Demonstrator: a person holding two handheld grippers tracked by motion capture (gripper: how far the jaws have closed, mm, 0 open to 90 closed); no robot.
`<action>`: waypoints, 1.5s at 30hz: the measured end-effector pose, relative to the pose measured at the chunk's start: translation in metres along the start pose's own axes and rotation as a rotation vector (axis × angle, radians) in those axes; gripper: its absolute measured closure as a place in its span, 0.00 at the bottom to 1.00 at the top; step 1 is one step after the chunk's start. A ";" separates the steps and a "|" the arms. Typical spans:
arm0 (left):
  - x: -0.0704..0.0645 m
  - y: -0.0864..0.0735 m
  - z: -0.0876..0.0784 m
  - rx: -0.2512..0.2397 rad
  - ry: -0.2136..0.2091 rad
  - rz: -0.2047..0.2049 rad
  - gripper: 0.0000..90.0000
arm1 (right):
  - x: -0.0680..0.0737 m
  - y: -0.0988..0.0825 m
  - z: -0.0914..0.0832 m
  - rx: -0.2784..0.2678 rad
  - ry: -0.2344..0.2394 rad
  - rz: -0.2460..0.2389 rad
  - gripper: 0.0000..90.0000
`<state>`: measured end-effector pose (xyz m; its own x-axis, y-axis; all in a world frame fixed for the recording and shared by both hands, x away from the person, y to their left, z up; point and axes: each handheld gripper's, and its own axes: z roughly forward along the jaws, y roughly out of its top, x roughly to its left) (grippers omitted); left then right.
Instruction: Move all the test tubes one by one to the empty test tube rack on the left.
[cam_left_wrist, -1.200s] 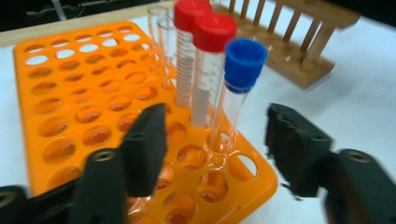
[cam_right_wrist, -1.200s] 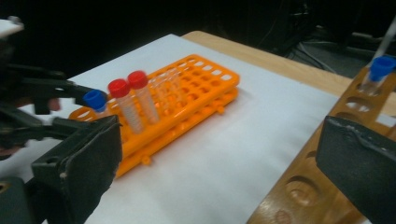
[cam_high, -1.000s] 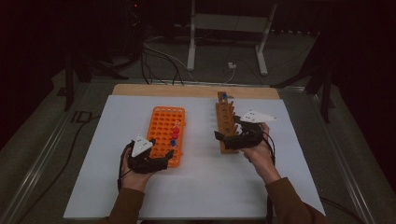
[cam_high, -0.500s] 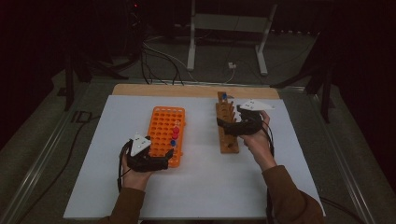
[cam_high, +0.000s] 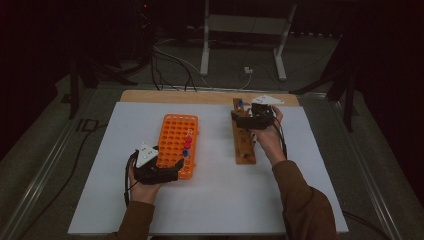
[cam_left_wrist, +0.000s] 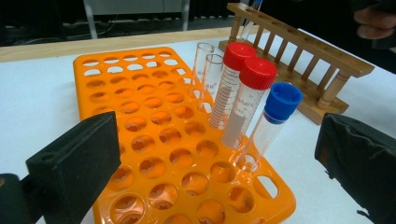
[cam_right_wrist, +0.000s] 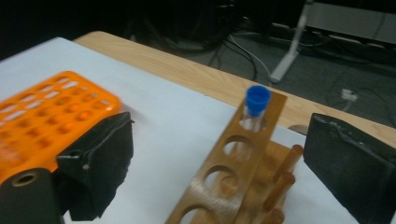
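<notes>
Two racks well apart, orange rack (cam_high: 176, 142), wooden rack (cam_high: 243, 137)

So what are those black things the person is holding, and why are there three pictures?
Those are grippers: hand-held tools with two black jaws that pinch, like big tweezers. The person holds a left gripper and a right gripper.

One picture comes from a camera high above the white table. The other two come from small cameras riding on each gripper, so you look out between its jaws.

On the table lies an orange rack full of holes. In the left gripper view you see two red-capped tubes, one blue-capped tube and two clear uncapped tubes standing in it. Next to it stands a wooden rack with one blue-capped tube at its far end.

Nothing is held right now. Both grippers are open. The right one has just started closing its jaws, with the wooden rack's tube straight ahead of it.
</notes>
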<state>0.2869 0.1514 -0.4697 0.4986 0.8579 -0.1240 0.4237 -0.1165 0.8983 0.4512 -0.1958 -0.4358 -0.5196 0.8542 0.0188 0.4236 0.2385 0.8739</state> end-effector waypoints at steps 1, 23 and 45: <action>0.000 0.000 0.000 -0.001 0.002 0.000 0.01 | -0.002 -0.001 0.004 0.009 -0.007 0.007 0.12; 0.002 -0.001 -0.003 -0.007 0.004 -0.004 0.01 | -0.014 0.005 0.051 0.075 -0.117 0.016 0.75; -0.001 -0.001 0.000 -0.001 0.006 0.012 0.03 | 0.000 0.023 -0.001 -0.100 -0.122 -0.063 0.85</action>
<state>0.2854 0.1505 -0.4706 0.4993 0.8593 -0.1105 0.4168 -0.1265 0.9001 0.4598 -0.1910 -0.4152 -0.4463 0.8902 -0.0917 0.3135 0.2515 0.9157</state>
